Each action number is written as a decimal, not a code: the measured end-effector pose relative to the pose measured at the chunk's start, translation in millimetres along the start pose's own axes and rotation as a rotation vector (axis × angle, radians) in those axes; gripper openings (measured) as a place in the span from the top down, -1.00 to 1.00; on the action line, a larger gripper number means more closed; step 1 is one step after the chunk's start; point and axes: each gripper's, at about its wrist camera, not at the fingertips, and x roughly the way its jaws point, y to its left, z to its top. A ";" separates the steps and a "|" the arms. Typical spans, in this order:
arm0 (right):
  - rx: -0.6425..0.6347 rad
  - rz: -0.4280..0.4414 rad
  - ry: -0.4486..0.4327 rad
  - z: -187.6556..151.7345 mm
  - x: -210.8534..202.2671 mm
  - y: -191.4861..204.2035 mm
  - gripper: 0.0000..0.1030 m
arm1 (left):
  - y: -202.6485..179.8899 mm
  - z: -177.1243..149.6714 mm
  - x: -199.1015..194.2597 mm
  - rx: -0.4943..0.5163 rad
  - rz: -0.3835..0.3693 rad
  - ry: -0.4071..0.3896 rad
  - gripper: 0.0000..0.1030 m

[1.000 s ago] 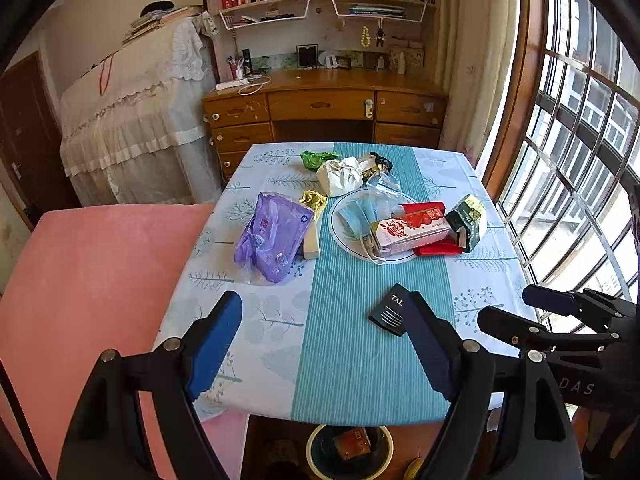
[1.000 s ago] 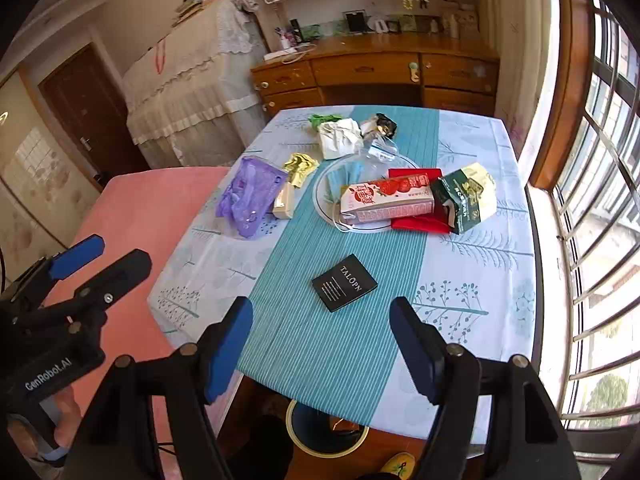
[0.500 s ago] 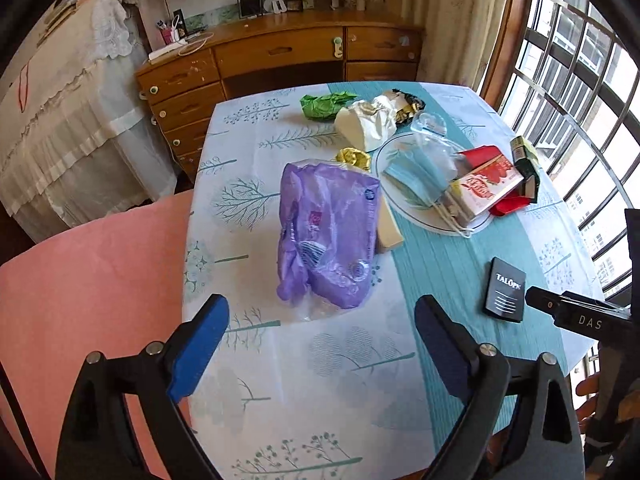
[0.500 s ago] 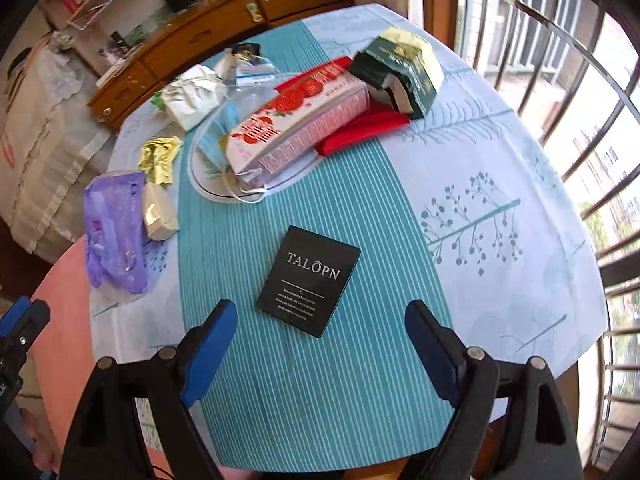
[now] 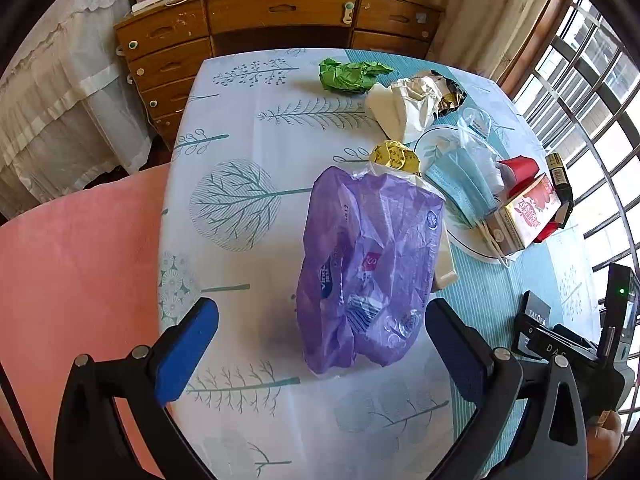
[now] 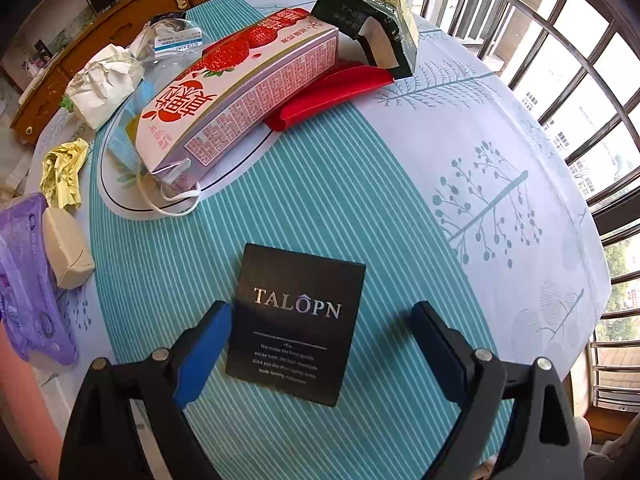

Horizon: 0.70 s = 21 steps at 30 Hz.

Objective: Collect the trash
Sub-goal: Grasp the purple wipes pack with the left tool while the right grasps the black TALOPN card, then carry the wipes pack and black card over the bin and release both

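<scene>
Left wrist view: left tongs [image 5: 320, 340] spread wide around the purple bag [image 5: 368, 260] at mid-frame. Only the right view shows the right tongs [image 6: 320, 348] gaping over the black card [image 6: 298, 324], bottom centre of the worktop [image 6: 460, 128].

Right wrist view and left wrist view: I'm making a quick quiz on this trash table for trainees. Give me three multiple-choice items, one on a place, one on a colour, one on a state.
1. Where does the black card lie?
A. on the plate
B. flat on the teal striped cloth, between the right gripper's fingers
C. on the pink seat

2. What colour is the plastic bag in front of the left gripper?
A. purple
B. orange
C. grey

3. How does the right gripper stand?
A. clamped on the strawberry carton
B. shut with nothing in it
C. open, pads clear of the card

Answers:
1 B: the card lies flat on the stripes between the blue pads.
2 A: its crumpled film is purple.
3 C: both pads stand wide apart, gripping nothing.
</scene>
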 end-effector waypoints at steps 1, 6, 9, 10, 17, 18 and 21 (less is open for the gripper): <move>0.007 -0.003 -0.005 -0.4 0.5 1.3 -0.80 | 1.0 2.7 4.4 -0.001 -0.003 0.005 -0.98; 0.024 -0.013 -0.016 -3.2 3.5 3.0 -0.78 | 3.7 10.8 32.6 -0.025 -0.021 0.066 -0.98; 0.010 -0.012 -0.021 -7.0 3.4 7.7 -0.69 | 4.6 12.0 47.8 -0.041 -0.042 0.106 -0.97; 0.004 -0.012 -0.021 -10.7 1.4 13.9 -0.62 | 4.5 12.0 51.7 -0.043 -0.041 0.113 -0.86; -0.039 0.006 -0.016 -9.6 -10.7 28.0 -0.18 | 8.0 11.5 78.1 -0.110 -0.135 0.198 -0.32; -0.042 0.009 -0.015 -10.5 -11.7 27.6 -0.17 | 7.9 11.7 77.7 -0.113 -0.138 0.191 -0.19; -0.025 0.034 -0.011 -13.1 -14.1 19.5 -0.16 | 5.7 9.9 76.8 -0.106 -0.173 0.191 0.44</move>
